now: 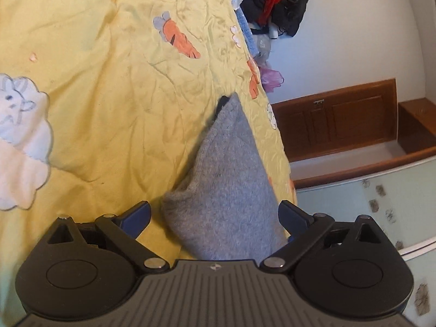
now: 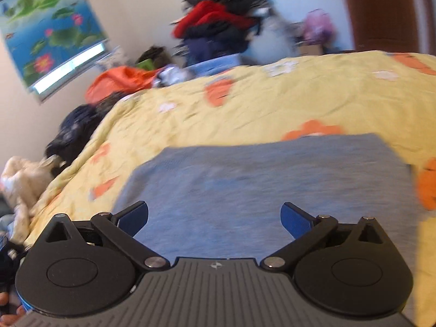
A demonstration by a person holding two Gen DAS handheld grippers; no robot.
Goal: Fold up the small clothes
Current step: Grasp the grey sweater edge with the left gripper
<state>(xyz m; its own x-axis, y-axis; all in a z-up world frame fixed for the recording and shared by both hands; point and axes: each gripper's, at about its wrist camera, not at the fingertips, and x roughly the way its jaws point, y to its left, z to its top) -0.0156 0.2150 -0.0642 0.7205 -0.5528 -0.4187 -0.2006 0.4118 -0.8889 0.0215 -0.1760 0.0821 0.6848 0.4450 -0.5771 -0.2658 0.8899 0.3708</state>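
Observation:
A small grey garment [image 1: 229, 185] lies folded on a yellow bedspread [image 1: 109, 95] printed with carrots and rabbits. In the left wrist view it narrows to a point away from me. My left gripper [image 1: 215, 218] is open, its fingers on either side of the garment's near end. In the right wrist view the same grey garment [image 2: 267, 179] lies flat and wide on the bedspread [image 2: 272, 103]. My right gripper [image 2: 215, 218] is open just above its near edge, holding nothing. The right view is blurred.
A pile of red, black and blue clothes [image 2: 223, 27] sits at the bed's far edge and also shows in the left wrist view [image 1: 272, 0]. Orange and dark items [image 2: 120, 81] lie at the left side. A wooden door [image 1: 340, 117] stands beyond the bed.

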